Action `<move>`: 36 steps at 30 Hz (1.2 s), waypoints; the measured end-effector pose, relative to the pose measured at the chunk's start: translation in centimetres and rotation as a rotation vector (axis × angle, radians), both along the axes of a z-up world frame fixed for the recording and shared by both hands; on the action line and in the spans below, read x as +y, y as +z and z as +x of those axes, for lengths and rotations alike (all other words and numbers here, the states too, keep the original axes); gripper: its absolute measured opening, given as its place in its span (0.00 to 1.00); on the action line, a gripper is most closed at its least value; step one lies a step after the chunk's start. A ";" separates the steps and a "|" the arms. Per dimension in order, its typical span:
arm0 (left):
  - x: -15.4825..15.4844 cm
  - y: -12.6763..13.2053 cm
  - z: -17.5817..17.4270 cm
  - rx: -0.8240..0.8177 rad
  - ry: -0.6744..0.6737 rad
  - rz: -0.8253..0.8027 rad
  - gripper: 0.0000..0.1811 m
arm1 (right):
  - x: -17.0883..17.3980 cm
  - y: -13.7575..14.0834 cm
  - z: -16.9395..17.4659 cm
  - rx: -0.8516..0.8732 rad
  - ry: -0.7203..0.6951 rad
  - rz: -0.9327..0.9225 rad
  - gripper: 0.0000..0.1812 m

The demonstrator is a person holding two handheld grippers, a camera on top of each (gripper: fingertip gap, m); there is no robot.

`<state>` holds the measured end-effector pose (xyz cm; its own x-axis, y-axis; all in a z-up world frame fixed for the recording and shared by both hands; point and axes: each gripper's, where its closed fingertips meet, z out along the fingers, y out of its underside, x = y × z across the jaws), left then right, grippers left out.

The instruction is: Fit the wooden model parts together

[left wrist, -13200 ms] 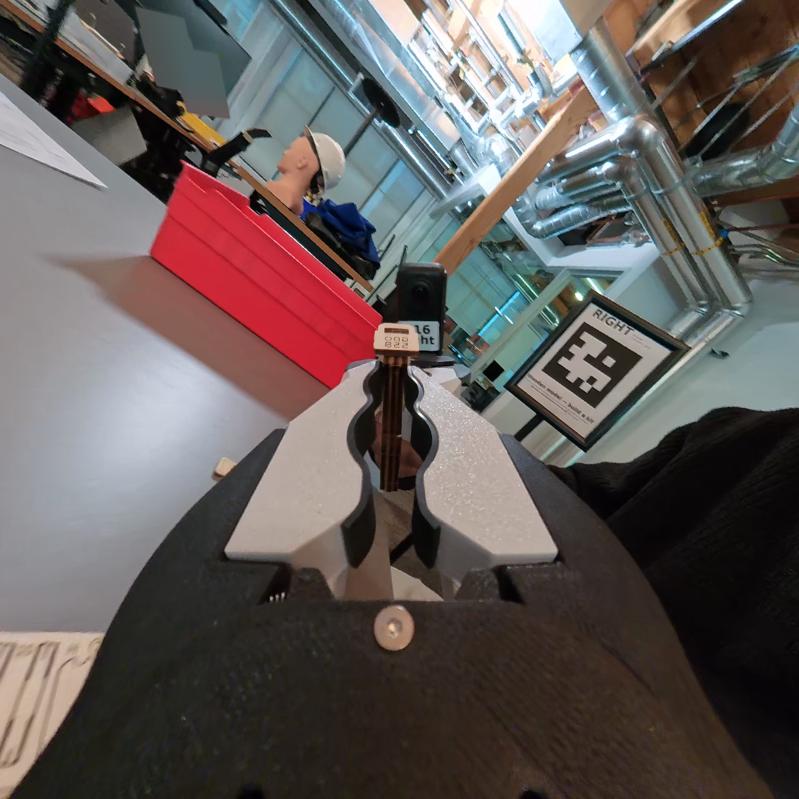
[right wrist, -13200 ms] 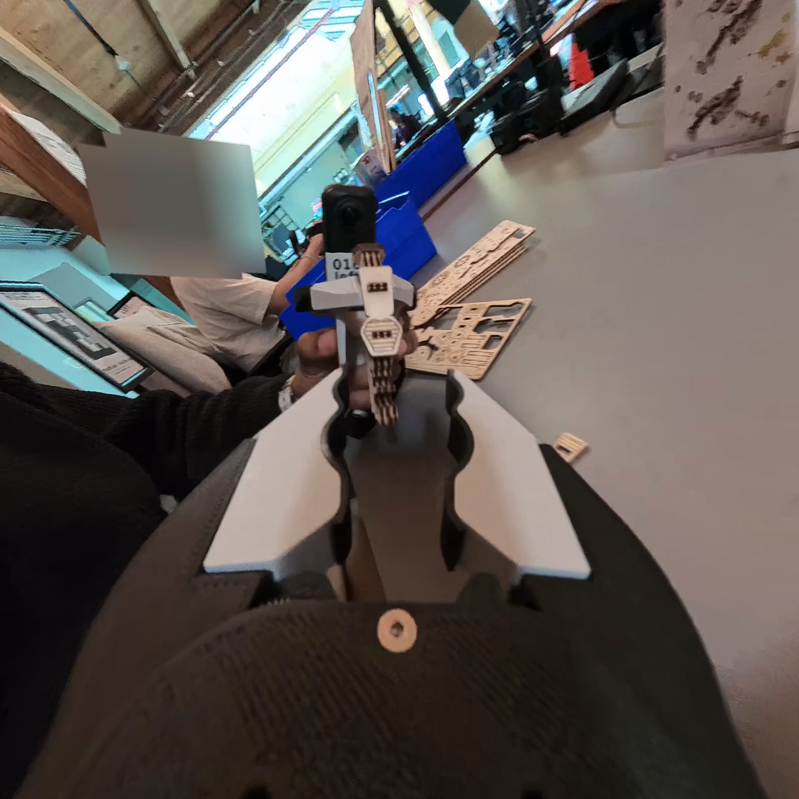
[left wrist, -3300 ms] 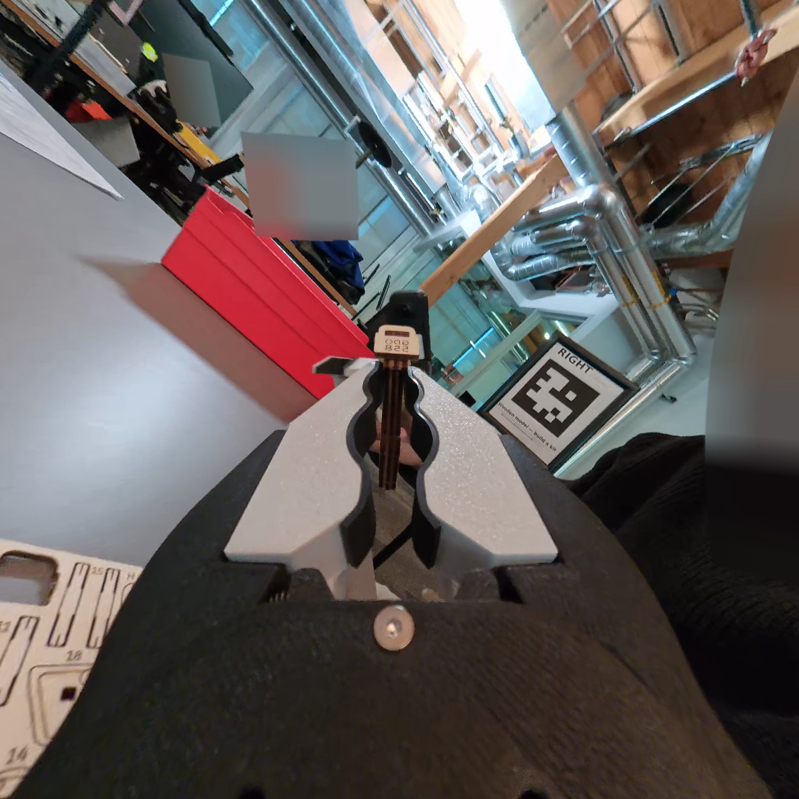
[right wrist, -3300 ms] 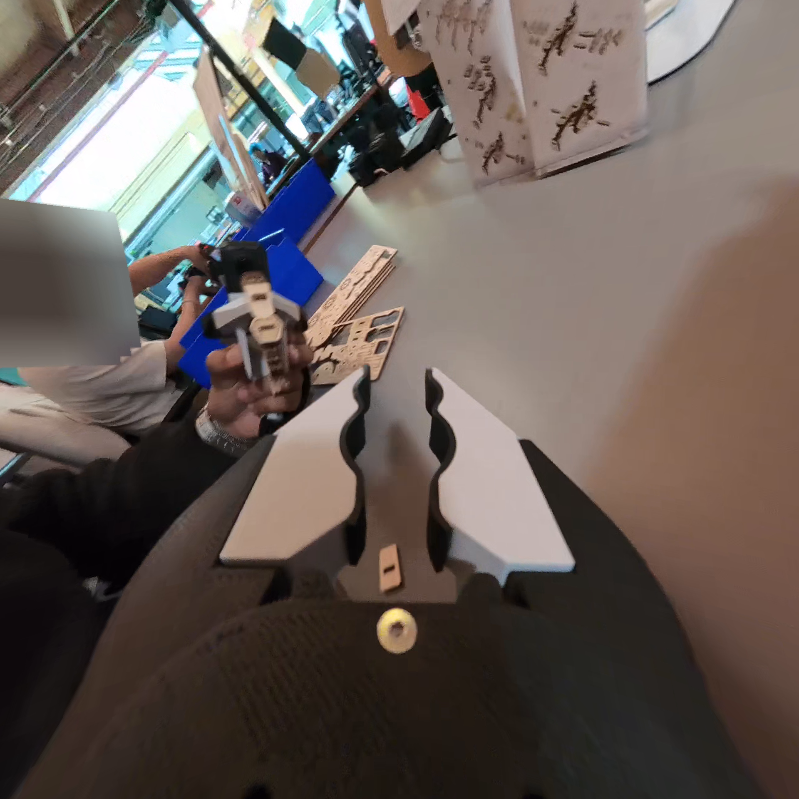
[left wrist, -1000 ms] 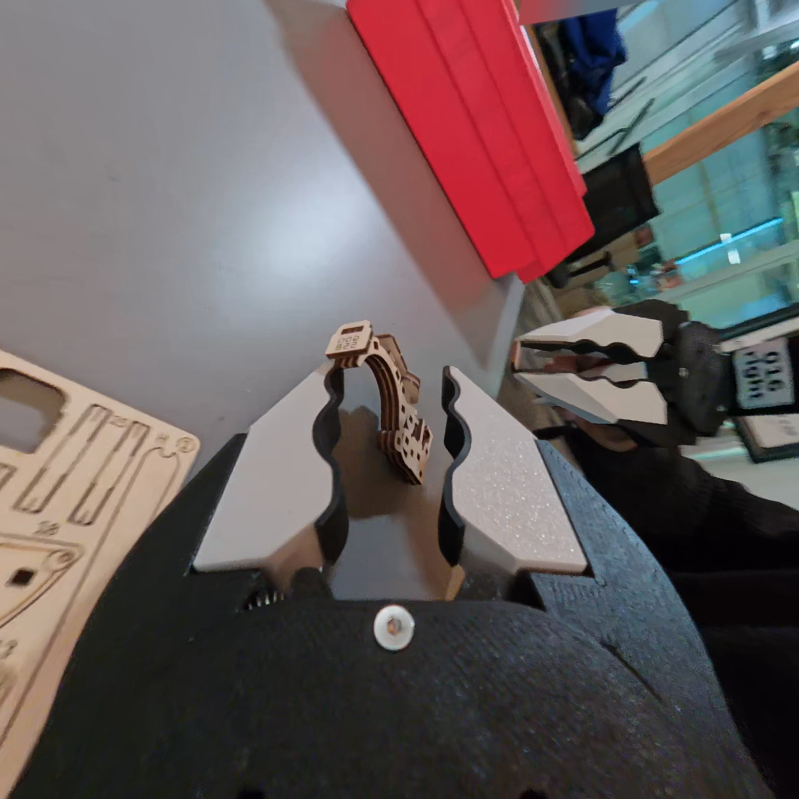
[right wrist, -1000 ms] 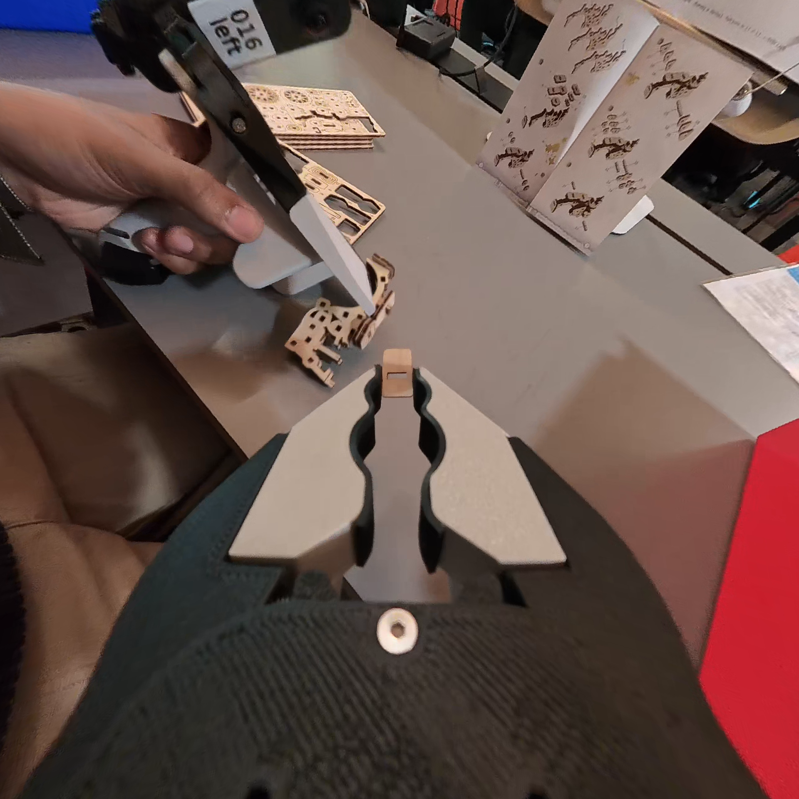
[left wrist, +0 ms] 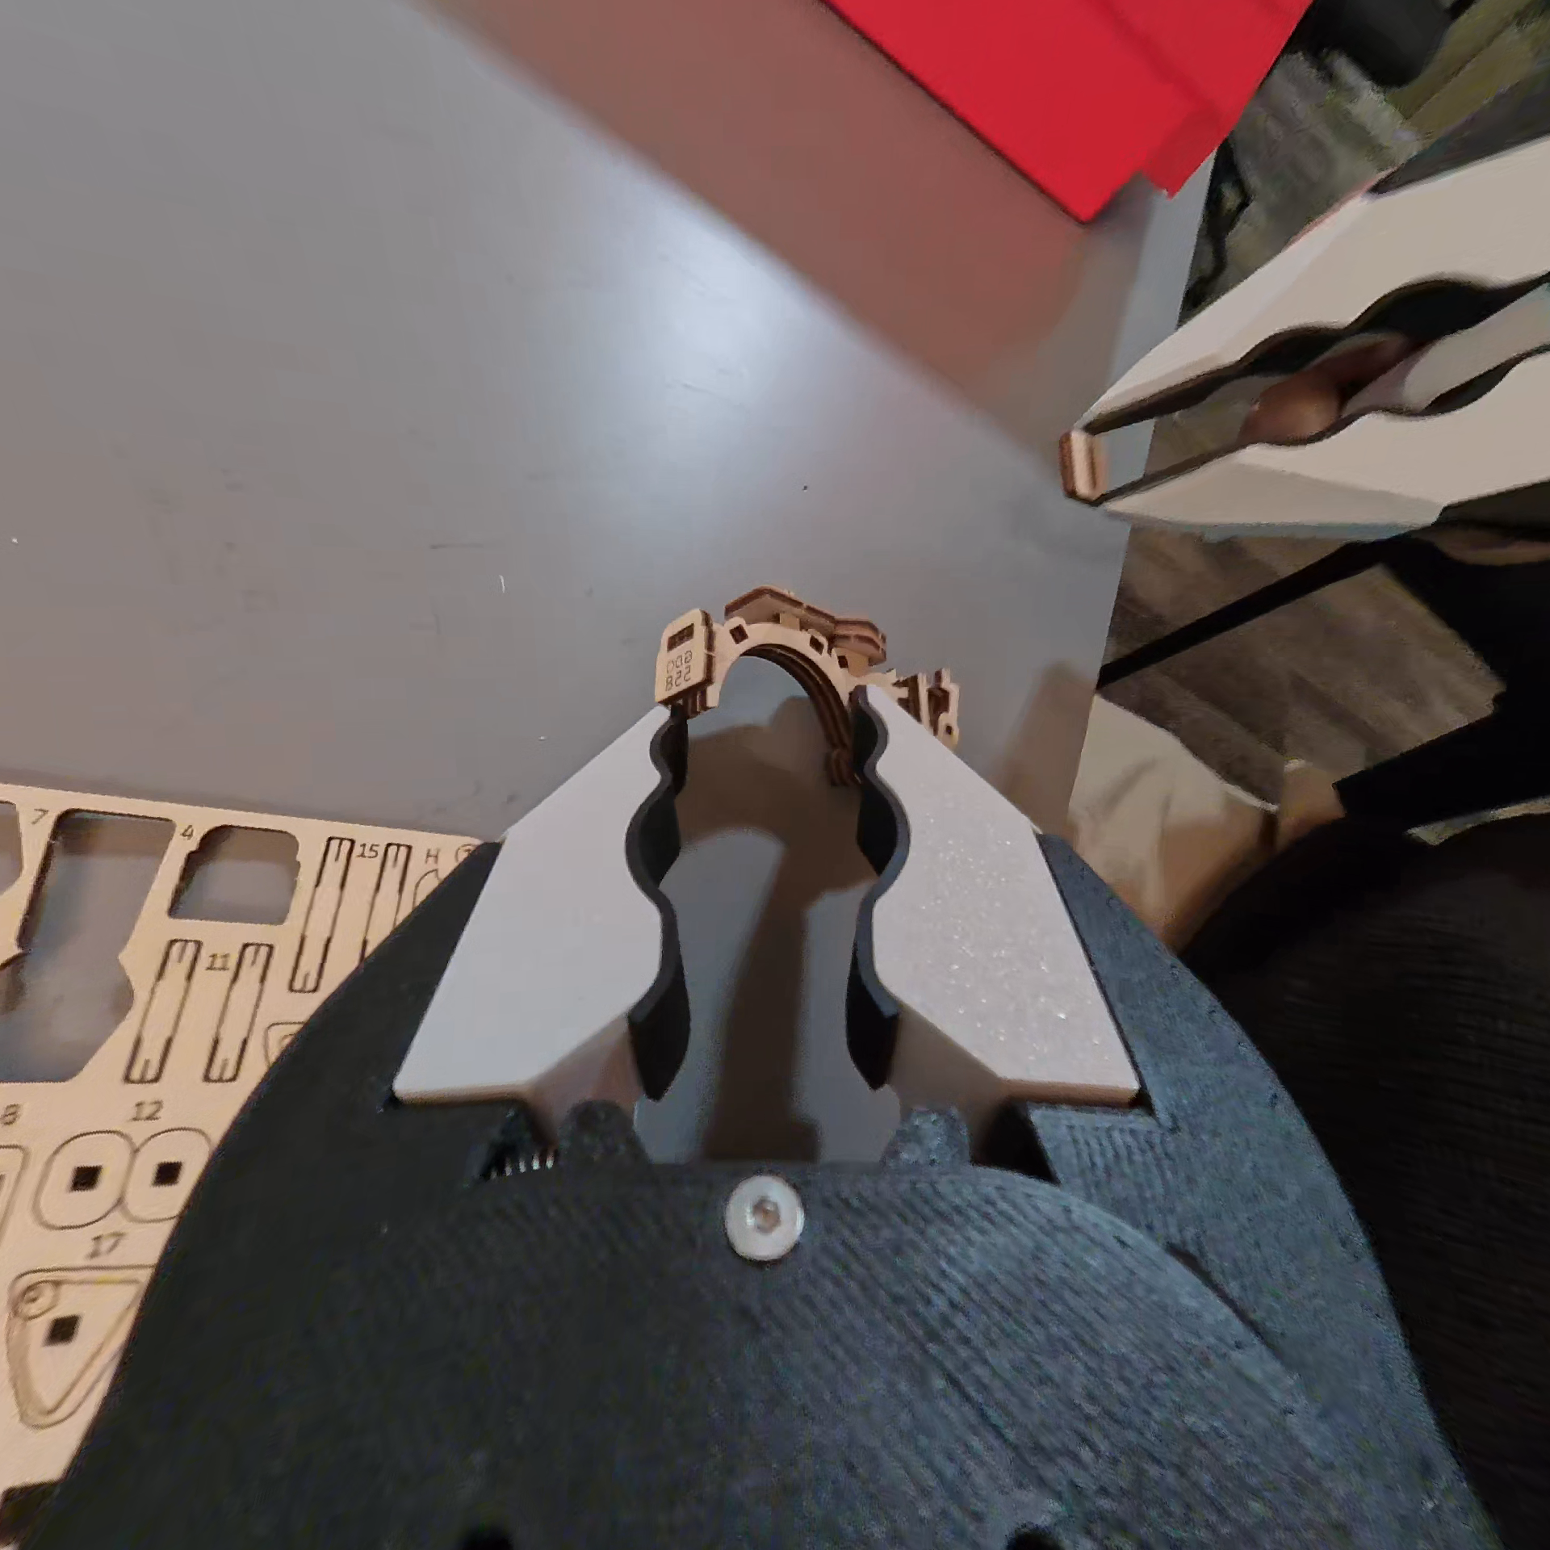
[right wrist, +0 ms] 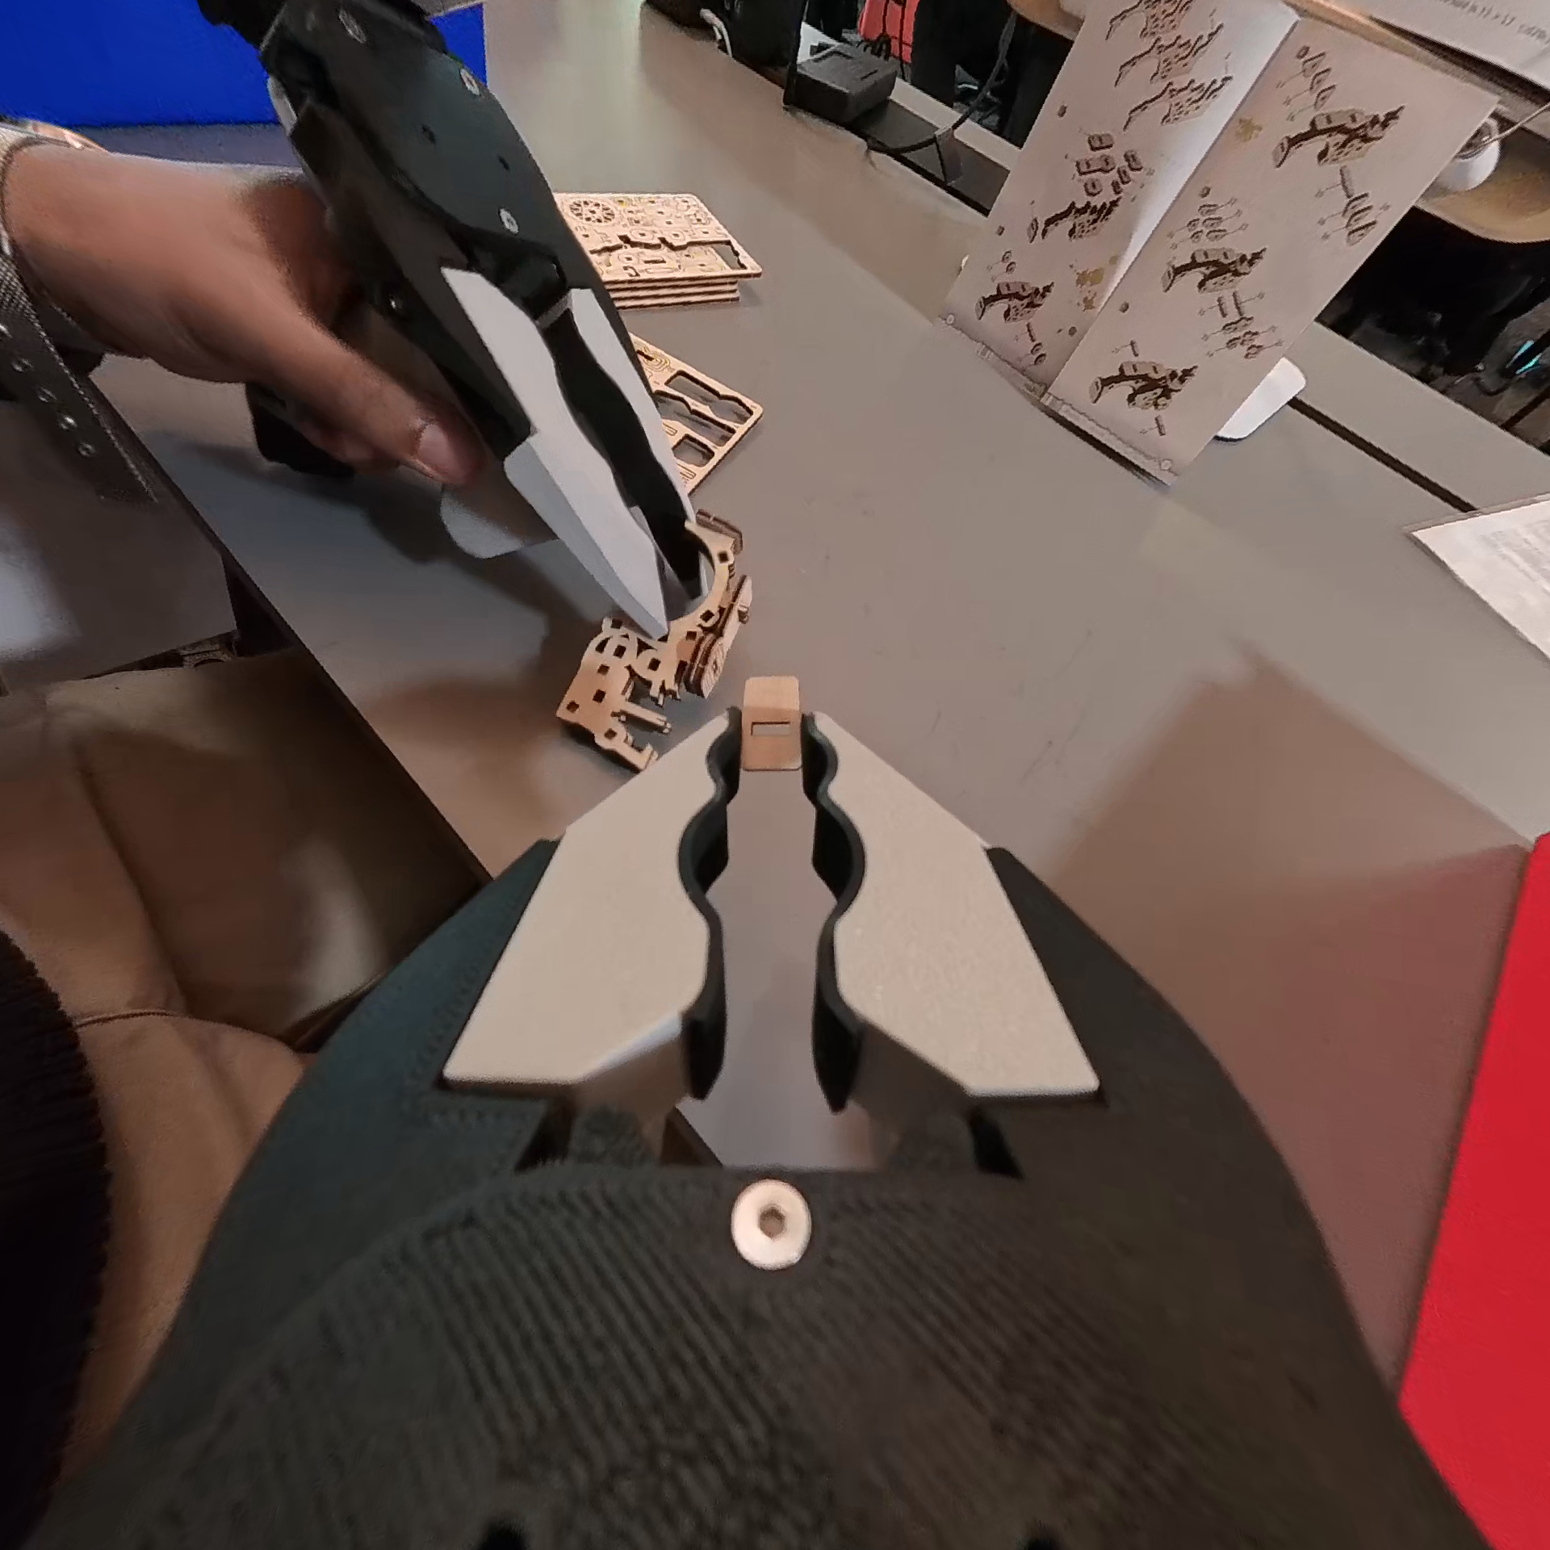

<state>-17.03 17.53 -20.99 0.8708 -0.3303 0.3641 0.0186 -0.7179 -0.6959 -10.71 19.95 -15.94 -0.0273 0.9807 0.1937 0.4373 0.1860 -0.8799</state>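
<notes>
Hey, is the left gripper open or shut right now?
Open: the left gripper has a wide gap between its fingers, with the model at their tips.

Probably a workshop: long grey worktable, stacked laser-cut wooden sheets, propped assembly instructions, red bin.

You have two grippers: the left gripper and the right gripper. One assembled wooden model lies at eleven o'clock, one small slotted piece at twelve. One loose part sheet, one sheet stack, one instruction leaflet at one o'clock.
</notes>
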 end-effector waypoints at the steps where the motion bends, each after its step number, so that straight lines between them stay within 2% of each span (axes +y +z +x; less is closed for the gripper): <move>1: 0.0 -0.2 -0.2 0.039 -0.006 0.005 0.24 | 0.0 0.0 0.0 0.000 0.001 -0.001 0.07; 4: 0.1 -0.5 -1.4 0.267 -0.021 0.055 0.32 | -0.1 0.1 0.0 0.002 0.003 0.005 0.07; 8: 0.8 0.3 -1.9 0.443 0.003 0.157 0.32 | -0.1 0.1 -0.1 0.004 0.006 0.006 0.07; 11: 1.2 1.9 -0.7 0.403 0.004 0.252 0.30 | -0.3 0.1 -0.1 0.011 0.013 -0.008 0.07; 15: 0.6 4.0 2.8 0.239 -0.118 0.381 0.27 | -1.5 0.0 -0.1 0.014 0.080 -0.157 0.07; 17: 0.2 4.3 3.5 0.229 -0.160 0.417 0.23 | -3.0 -0.1 0.0 0.004 0.163 -0.321 0.07; 18: 0.0 4.3 3.8 0.227 -0.185 0.430 0.19 | -3.8 0.0 0.1 0.006 0.207 -0.439 0.07; 20: -0.7 4.6 4.8 0.207 -0.253 0.460 0.19 | -5.2 1.0 0.4 0.015 0.299 -0.739 0.07; 22: -1.3 5.3 5.9 0.188 -0.306 0.503 0.18 | -5.0 1.9 0.5 0.031 0.322 -1.002 0.07; 24: -1.8 5.8 6.7 0.192 -0.347 0.531 0.18 | -4.0 2.4 0.6 0.067 0.304 -1.133 0.07; 31: -1.8 5.3 7.9 0.299 -0.369 0.573 0.09 | -4.6 -0.1 1.2 -0.091 0.288 -1.115 0.07; 36: -1.7 4.7 8.2 0.346 -0.378 0.572 0.06 | -4.7 0.6 1.3 -0.070 0.312 -1.218 0.07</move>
<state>-8.83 15.86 -16.26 0.6947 -0.6829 -0.2260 -0.4431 -0.1588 -0.8823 -9.45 15.21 -15.33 -0.2635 0.4712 -0.8417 0.5737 -0.6249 -0.5295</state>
